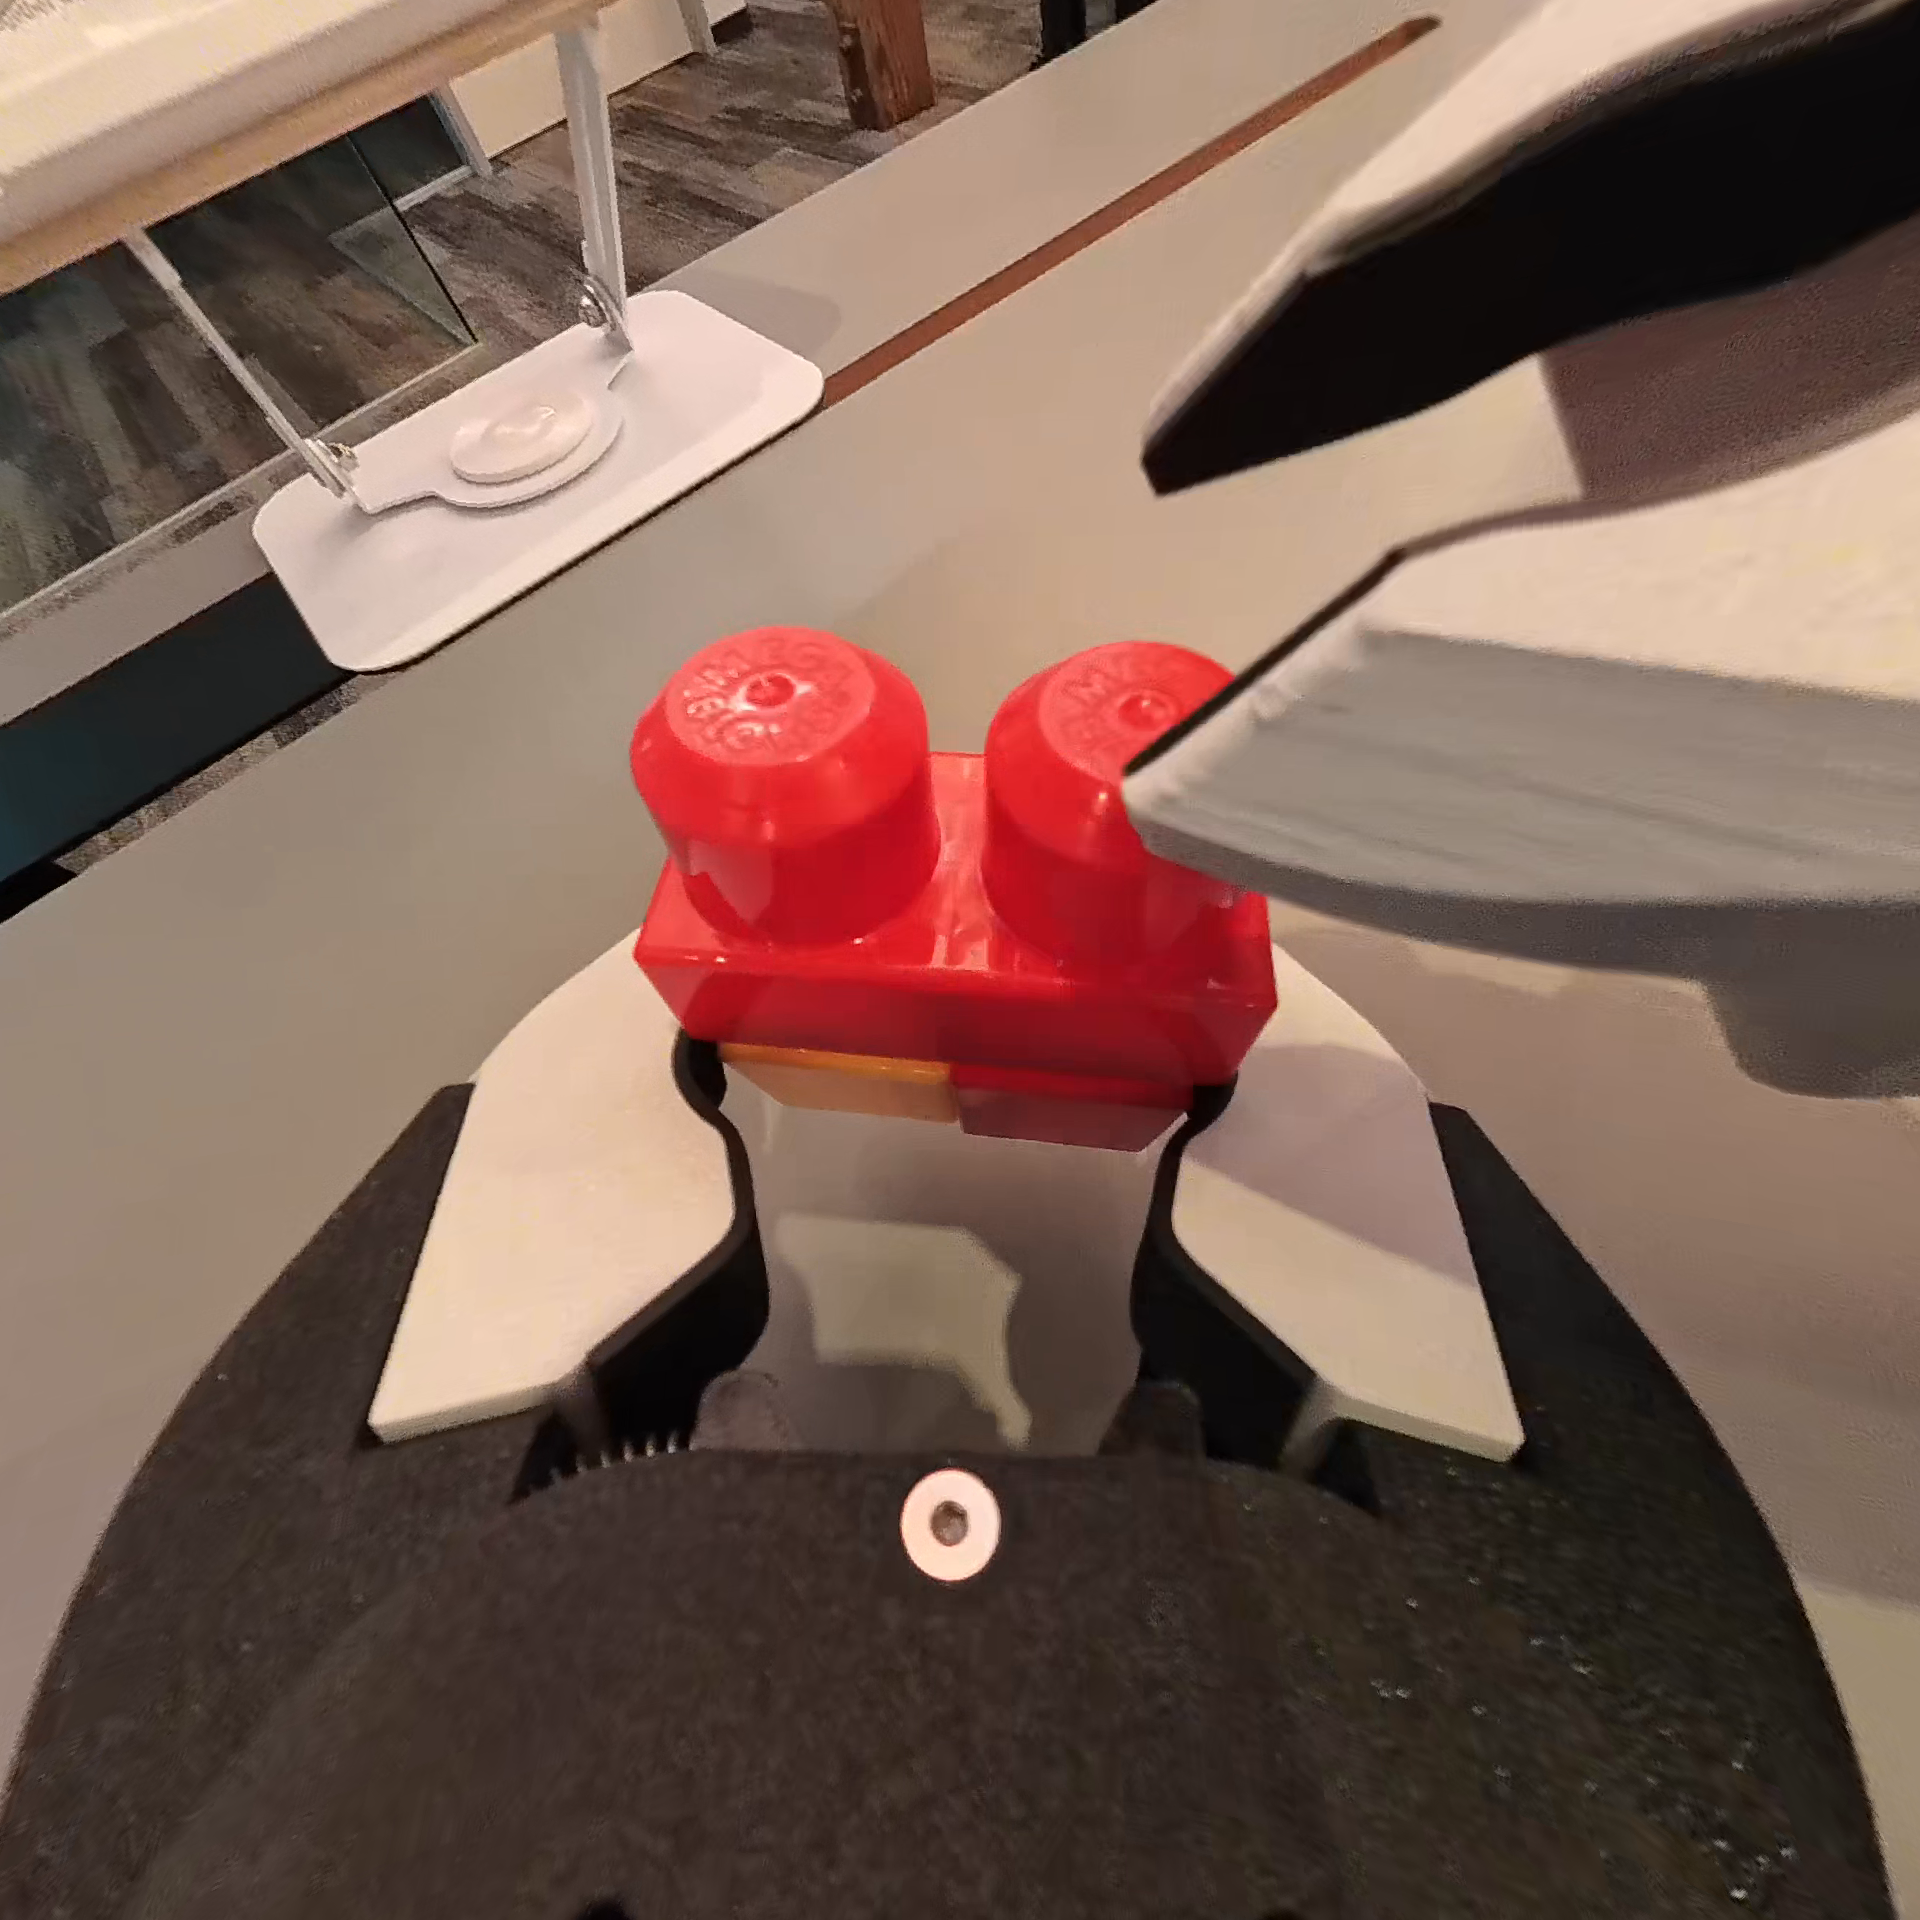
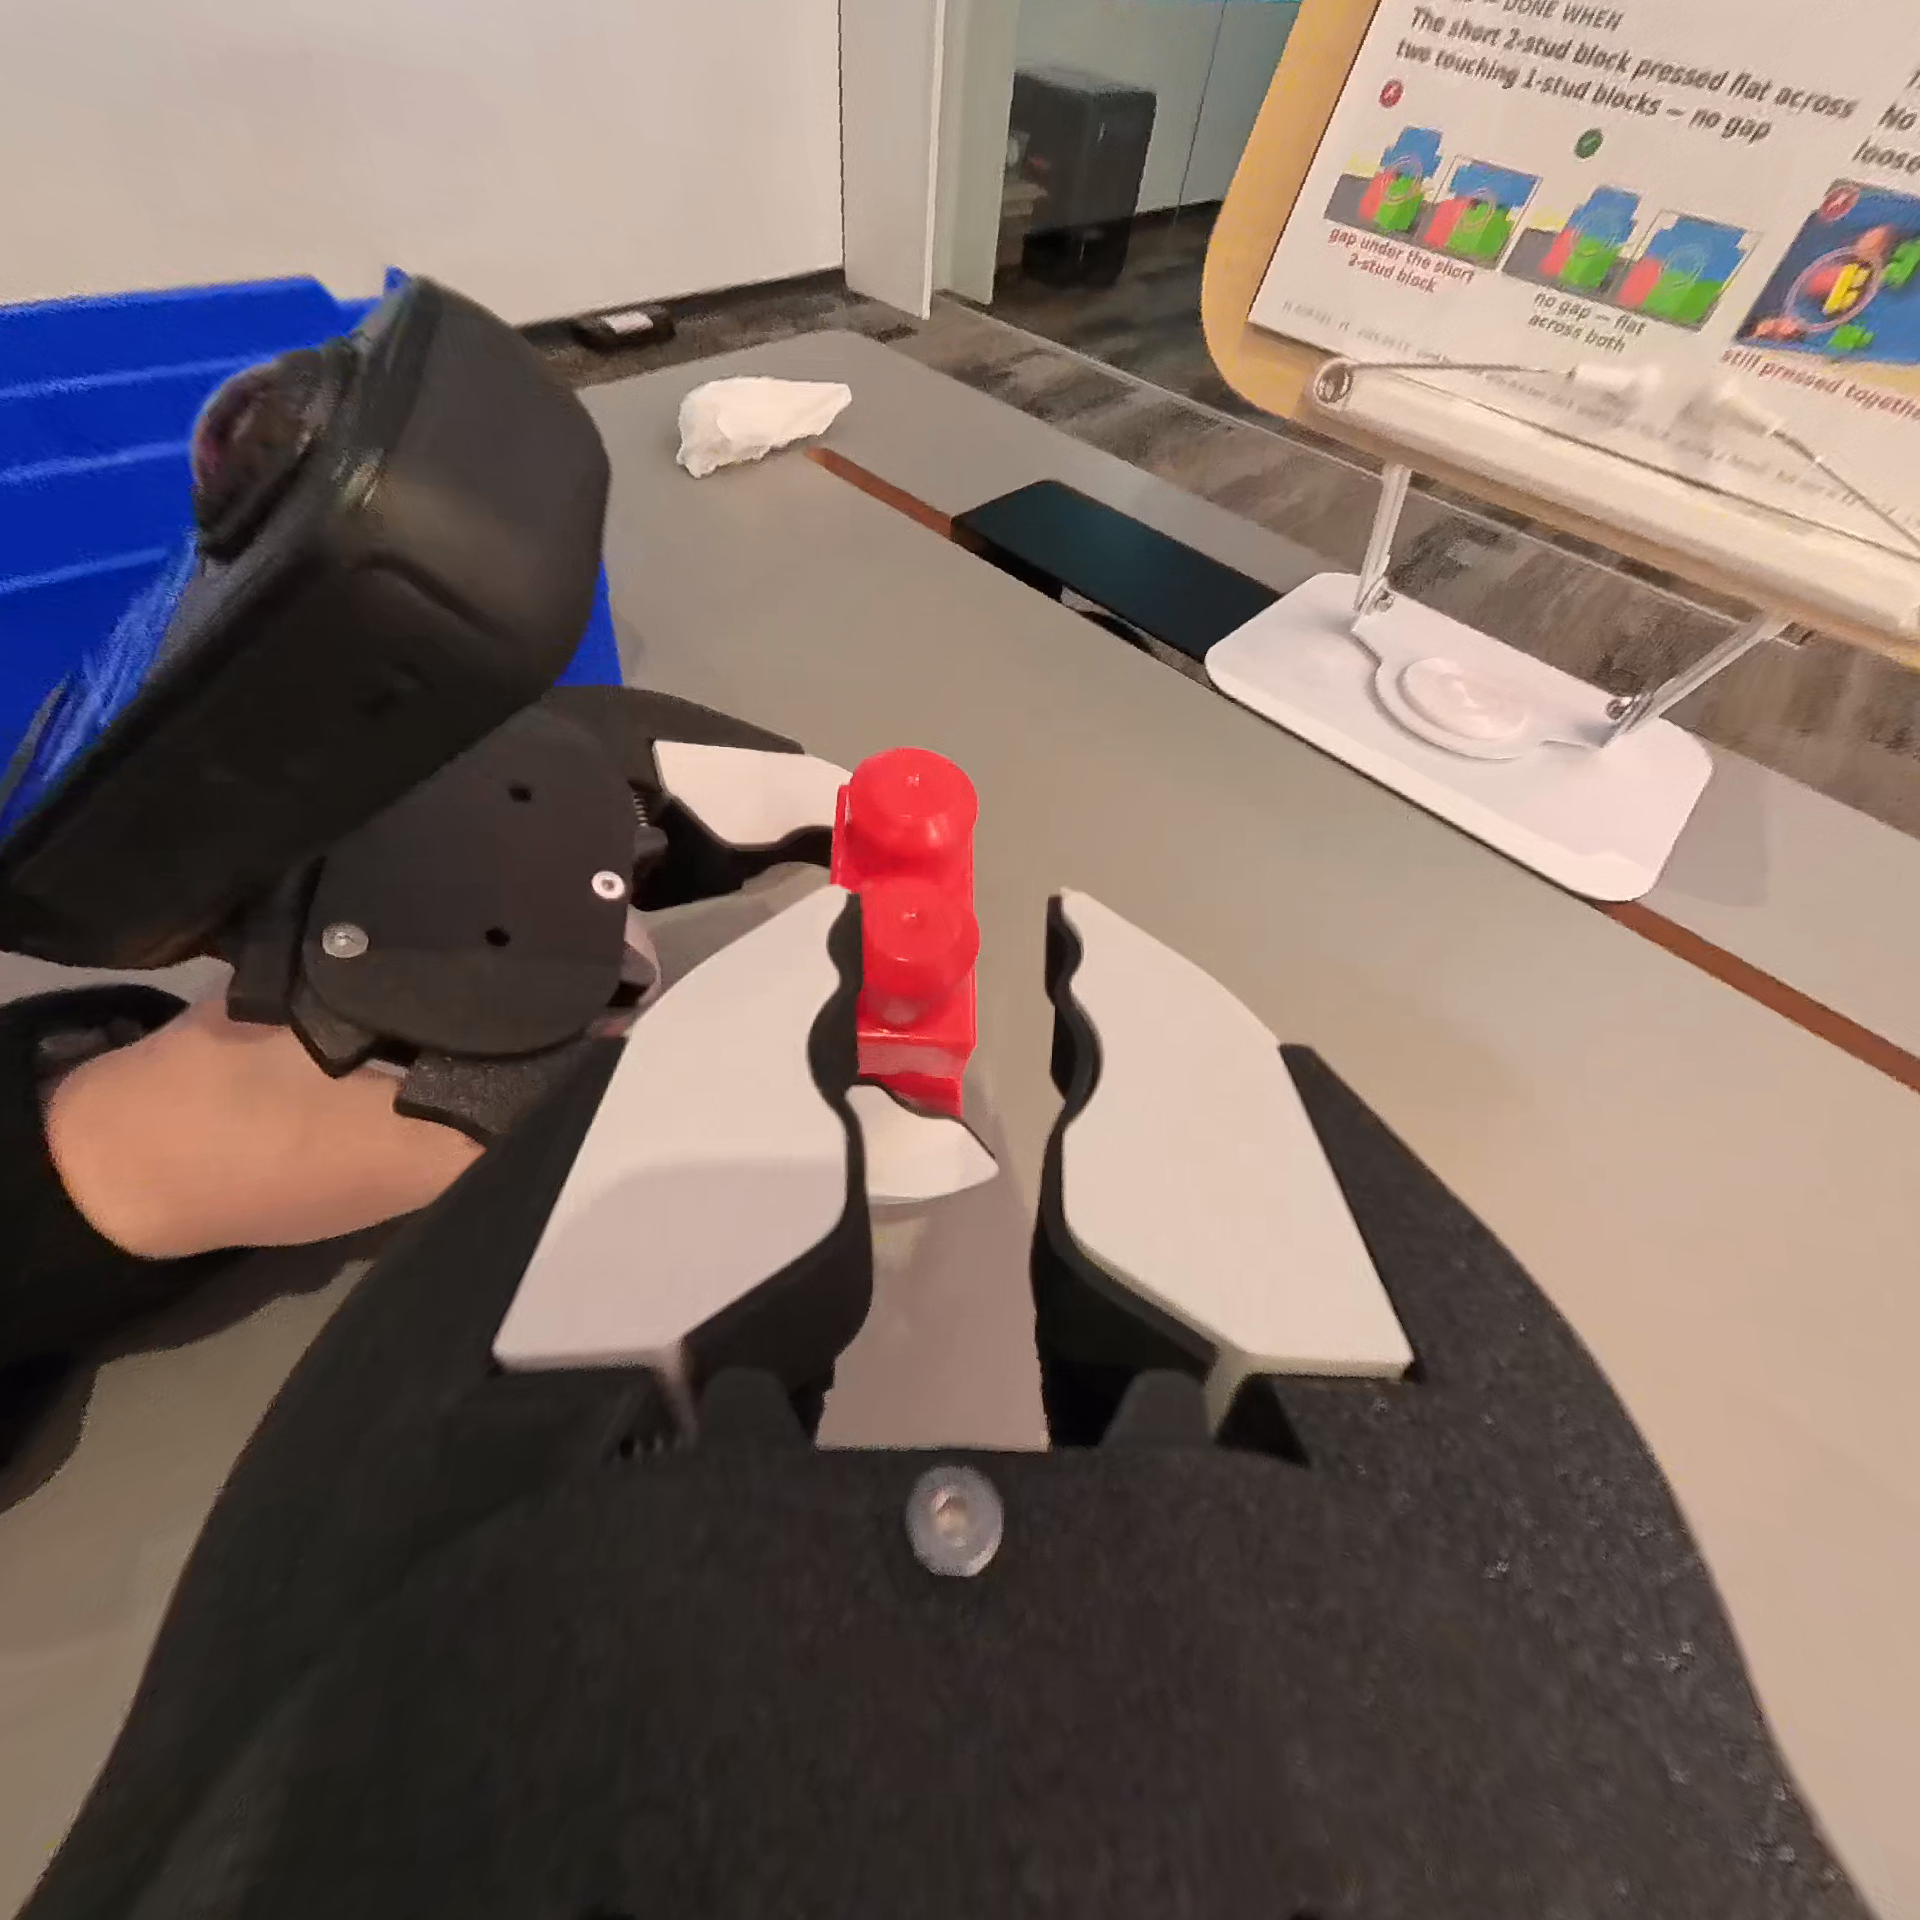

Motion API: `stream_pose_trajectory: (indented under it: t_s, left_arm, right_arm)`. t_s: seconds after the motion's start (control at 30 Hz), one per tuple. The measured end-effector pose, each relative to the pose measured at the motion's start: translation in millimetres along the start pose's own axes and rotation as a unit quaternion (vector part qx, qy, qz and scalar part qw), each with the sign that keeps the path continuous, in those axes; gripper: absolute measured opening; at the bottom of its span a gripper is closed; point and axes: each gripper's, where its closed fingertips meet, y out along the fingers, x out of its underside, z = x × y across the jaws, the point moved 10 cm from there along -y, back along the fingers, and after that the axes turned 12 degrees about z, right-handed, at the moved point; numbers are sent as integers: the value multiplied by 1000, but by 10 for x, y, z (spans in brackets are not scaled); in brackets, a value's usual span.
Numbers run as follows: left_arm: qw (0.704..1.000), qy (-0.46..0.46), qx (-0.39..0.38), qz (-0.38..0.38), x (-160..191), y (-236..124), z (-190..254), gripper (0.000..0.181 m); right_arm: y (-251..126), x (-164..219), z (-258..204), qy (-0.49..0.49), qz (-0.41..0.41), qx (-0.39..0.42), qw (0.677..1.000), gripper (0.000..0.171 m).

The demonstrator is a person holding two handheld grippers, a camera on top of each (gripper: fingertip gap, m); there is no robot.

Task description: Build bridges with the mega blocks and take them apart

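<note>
In the left wrist view, the left tongs (image 1: 954,1081) are clamping the lower layer of a small bridge: an orange block (image 1: 842,1081) and a dark red block (image 1: 1060,1112) sitting side by side. A red two-stud block (image 1: 951,883) is lying across them. The right tongs (image 1: 1138,623) are reaching in from the right, spread apart, one finger crossing the right stud.

In the right wrist view, the right tongs (image 2: 945,935) are standing open around the red two-stud block (image 2: 914,956), above the grey table (image 2: 1195,790). The left tongs (image 2: 894,956) are gripping from the left. A white stand (image 2: 1455,727) is sitting far right.
</note>
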Motion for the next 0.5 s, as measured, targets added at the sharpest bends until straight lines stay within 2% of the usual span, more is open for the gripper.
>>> stream_pose_trajectory:
  t_s: [0.17,0.5]
  left_arm:
    - [1000,8,-3,-1,4,0,12,88]
    - [1000,7,-3,3,3,-9,22,88]
  right_arm:
    - [18,42,-28,31,1,-28,999,22]
    - [19,16,-56,-4,-9,-28,1000,19]
